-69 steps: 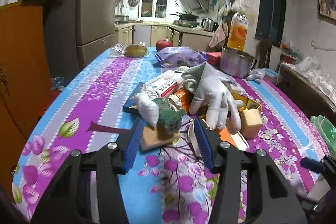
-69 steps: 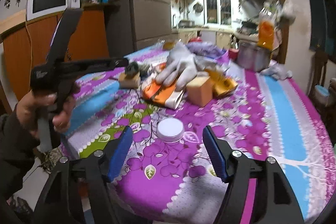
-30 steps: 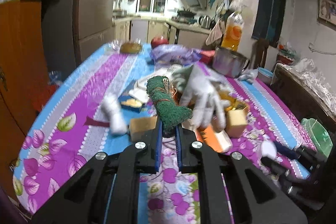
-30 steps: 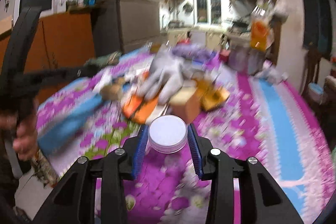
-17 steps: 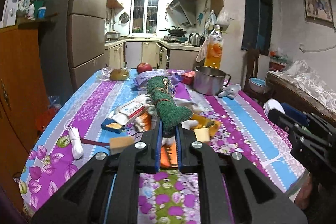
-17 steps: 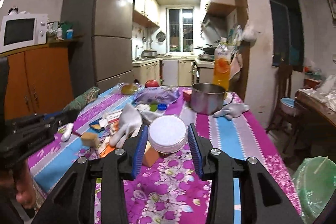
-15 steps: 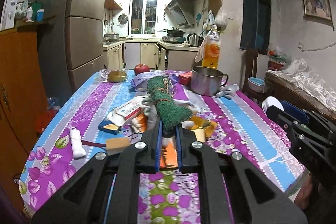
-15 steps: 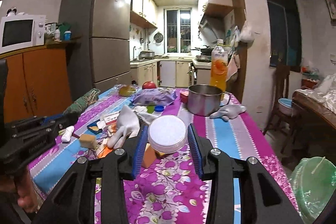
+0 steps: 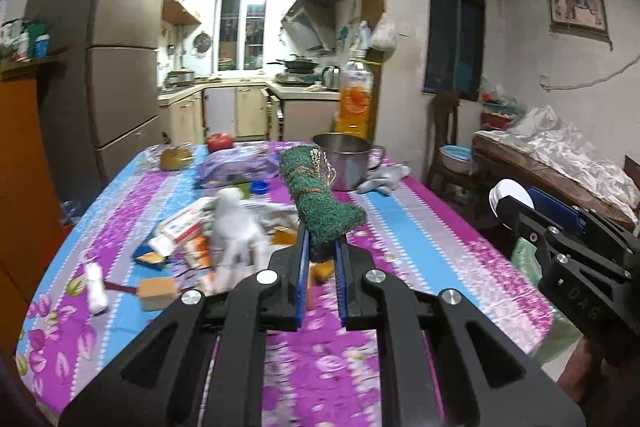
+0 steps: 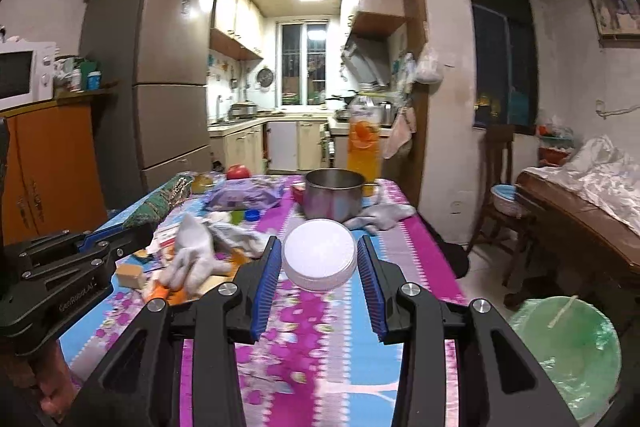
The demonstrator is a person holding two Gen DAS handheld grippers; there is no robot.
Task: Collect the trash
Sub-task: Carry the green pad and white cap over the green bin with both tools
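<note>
Trash is off the worktop (image 9: 420, 227) now on both sides. The green scouring pad (image 9: 316, 195), which lay among the clutter moments ago, has been lifted clear and is pinched upright in the left gripper (image 9: 322, 259), the jaws nearly touching around its lower end. The white lid (image 10: 319, 253), a short while back flat on the flowered cloth, is clamped at a middling width in the right gripper (image 10: 319, 267) and is carried above the near edge of the worktop.

Both views have been raised and swung toward the right side of the room, and a green-lined bin (image 10: 568, 351) is now seen on the floor just past the worktop's corner, below the right gripper. It is judged that the pick-up step is finished for these two pieces and the carry to the bin is under way.

Plenty is left behind: a white glove (image 9: 236, 227), a tan sponge block (image 9: 158, 289), small cartons (image 9: 180, 227) and wrappers remain scattered on the cloth, so more trips are to be expected.
</note>
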